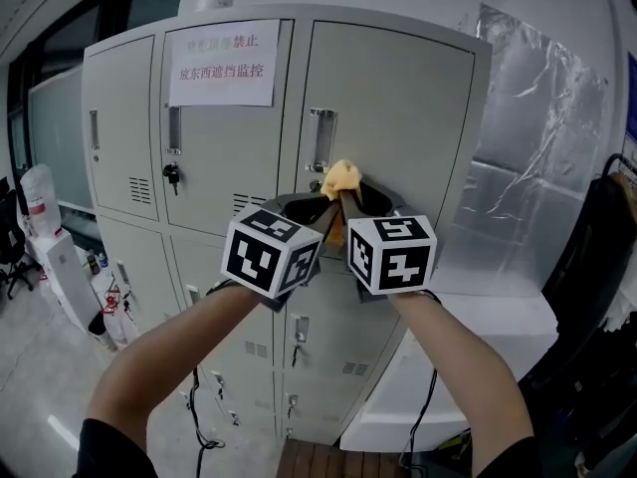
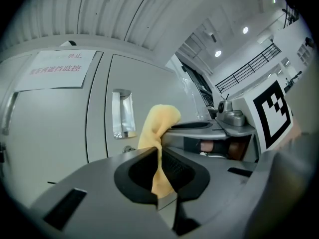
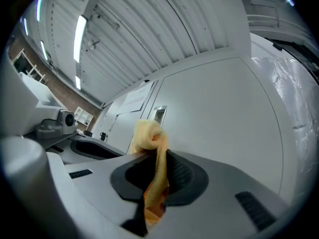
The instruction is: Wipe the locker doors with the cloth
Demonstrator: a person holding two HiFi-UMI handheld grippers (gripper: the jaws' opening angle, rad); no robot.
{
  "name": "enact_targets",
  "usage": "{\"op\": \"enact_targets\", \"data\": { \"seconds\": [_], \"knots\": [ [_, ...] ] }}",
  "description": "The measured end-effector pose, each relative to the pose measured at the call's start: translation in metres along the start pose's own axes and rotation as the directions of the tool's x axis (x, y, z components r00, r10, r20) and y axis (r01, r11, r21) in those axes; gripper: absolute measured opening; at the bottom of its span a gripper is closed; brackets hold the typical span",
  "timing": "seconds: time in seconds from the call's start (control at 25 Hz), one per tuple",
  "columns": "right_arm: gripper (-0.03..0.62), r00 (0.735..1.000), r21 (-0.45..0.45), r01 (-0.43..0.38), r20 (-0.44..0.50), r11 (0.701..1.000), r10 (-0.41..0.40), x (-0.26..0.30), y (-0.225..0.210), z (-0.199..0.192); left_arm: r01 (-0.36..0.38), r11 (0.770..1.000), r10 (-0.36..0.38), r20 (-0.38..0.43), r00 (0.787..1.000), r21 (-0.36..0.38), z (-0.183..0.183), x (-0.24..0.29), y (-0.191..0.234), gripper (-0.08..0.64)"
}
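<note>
A yellow cloth (image 1: 341, 179) is bunched up between both grippers, held in front of the grey upper right locker door (image 1: 408, 108), just below its recessed handle (image 1: 320, 139). My left gripper (image 1: 320, 207) is shut on the cloth (image 2: 158, 128), which runs down between its pads. Close beside it, my right gripper (image 1: 348, 205) is also shut on the cloth (image 3: 151, 138). The cloth's rolled top pokes out past both sets of jaws. I cannot tell whether it touches the door.
A paper notice (image 1: 223, 64) hangs on the middle locker door, with a key in its lock (image 1: 171, 175). A plastic-wrapped panel (image 1: 542, 137) and a white box (image 1: 488, 366) stand at the right, dark hanging clothes (image 1: 602, 257) beyond. White items (image 1: 60, 267) sit on the floor at left.
</note>
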State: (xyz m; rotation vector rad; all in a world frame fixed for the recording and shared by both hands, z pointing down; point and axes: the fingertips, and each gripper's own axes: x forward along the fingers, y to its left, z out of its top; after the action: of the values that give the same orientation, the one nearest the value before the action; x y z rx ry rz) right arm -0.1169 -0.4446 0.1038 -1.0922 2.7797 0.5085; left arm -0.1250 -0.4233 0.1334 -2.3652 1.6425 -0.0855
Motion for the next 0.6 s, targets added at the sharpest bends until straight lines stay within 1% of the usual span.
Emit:
{"op": "enact_targets", "data": {
  "seconds": [0.16,0.36,0.6],
  "knots": [
    [0.063,1.0,-0.022,0.011,-0.006,1.0,-0.012,0.007,0.006,-0.006,-0.026,1.0,0.026,-0.008,1.0,0.007,-0.01,-0.001,0.008,0.037],
    [0.063,1.0,-0.048,0.02,-0.001,0.999,-0.02,0.012,0.009,-0.006,-0.052,0.998,0.052,0.007,0.999,0.035,-0.014,0.001,0.014,0.037],
    [0.063,1.0,-0.059,0.023,-0.008,0.998,-0.024,0.015,0.012,-0.008,-0.047,0.998,0.047,0.005,0.999,0.037,-0.02,0.004,0.016,0.037]
  ]
}}
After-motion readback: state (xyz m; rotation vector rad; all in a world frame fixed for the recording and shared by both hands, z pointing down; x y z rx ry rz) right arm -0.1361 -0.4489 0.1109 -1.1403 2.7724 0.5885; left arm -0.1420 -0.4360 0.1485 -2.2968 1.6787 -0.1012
